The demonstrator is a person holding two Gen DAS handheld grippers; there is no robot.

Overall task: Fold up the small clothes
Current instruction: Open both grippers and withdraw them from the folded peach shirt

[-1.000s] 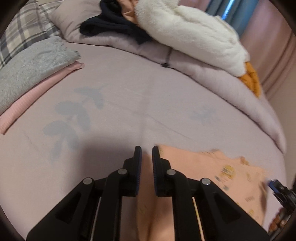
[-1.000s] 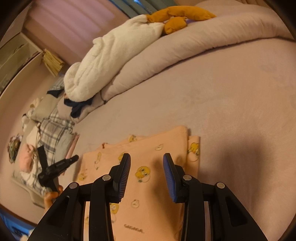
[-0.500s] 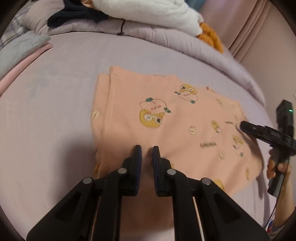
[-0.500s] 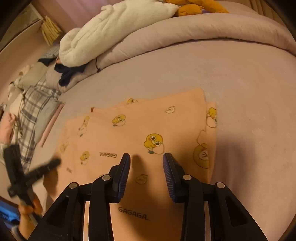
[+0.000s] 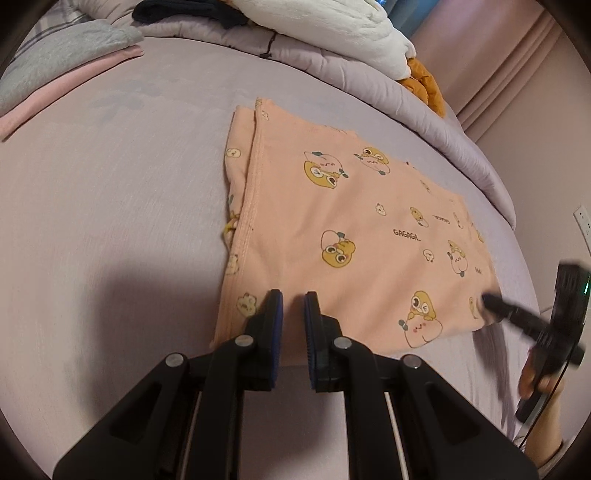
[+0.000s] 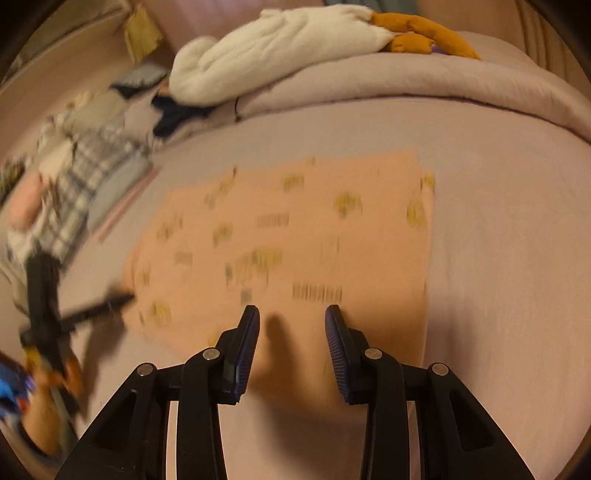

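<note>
peach cotton printed with little cartoon ducks lies flat on the bed [image 5: 110, 184] just ahead of both tools: a small garment [image 5: 343, 236], already doubled once by the look of the layered hem along its left edge. the left hand-held gripper [image 5: 293, 299] hovers over the near edge with its jaws almost together and nothing between them. the right hand-held gripper [image 6: 291, 312] sits above the same near edge further right, jaws partly apart and empty too; its view is blurred. for a clean next fold, each tool should probably pinch all layers at a near corner, lift only slightly, and carry the edge straight over so the hems meet. beyond the cloth lie a rolled duvet [image 5: 369, 77] and a white plush blanket [image 5: 332, 26].
</note>
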